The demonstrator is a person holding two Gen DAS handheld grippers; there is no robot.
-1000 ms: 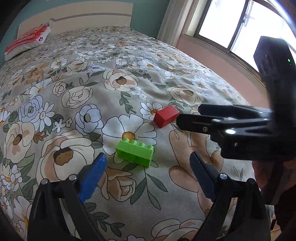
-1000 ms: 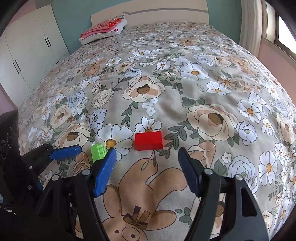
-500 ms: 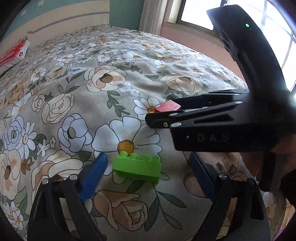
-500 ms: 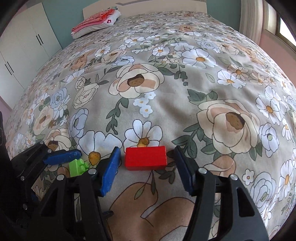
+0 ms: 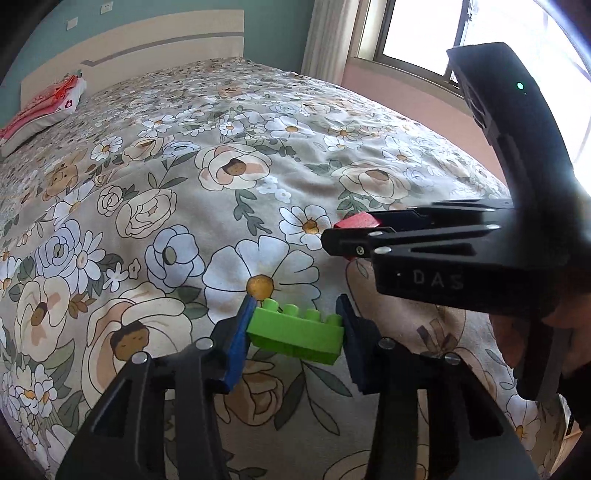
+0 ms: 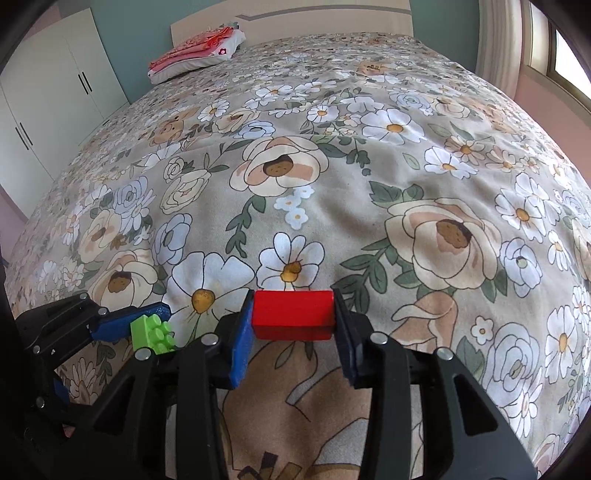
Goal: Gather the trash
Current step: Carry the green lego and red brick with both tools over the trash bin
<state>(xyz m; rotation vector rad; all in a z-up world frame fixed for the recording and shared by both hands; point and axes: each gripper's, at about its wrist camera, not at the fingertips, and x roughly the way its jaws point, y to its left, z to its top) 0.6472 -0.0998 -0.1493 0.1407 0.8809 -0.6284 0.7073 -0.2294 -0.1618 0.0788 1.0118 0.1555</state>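
Note:
A green studded brick [image 5: 295, 334] lies on the flowered bed cover [image 5: 177, 206]. My left gripper [image 5: 295, 306] has a blue pad against each end of it, and its jaws are closing. A red block [image 6: 293, 314] lies a little to the right, between the pads of my right gripper [image 6: 291, 295], whose jaws are also closing and touch both its sides. In the left wrist view the right gripper [image 5: 332, 240] comes in from the right and hides most of the red block [image 5: 356, 221]. The right wrist view shows the green brick [image 6: 151, 332] at one blue pad of the left gripper [image 6: 147, 321].
The bed fills both views. A red and white pillow [image 6: 195, 55] lies at the headboard [image 5: 147, 48]. White wardrobe doors [image 6: 48, 96] stand to the left, and a window [image 5: 424, 33] with a curtain is on the right. A hand [image 5: 517, 339] grips the right tool.
Both grippers have come down to the bed and narrowed from wide open. The left pads now touch the green brick's ends and the right pads touch the red block's sides.

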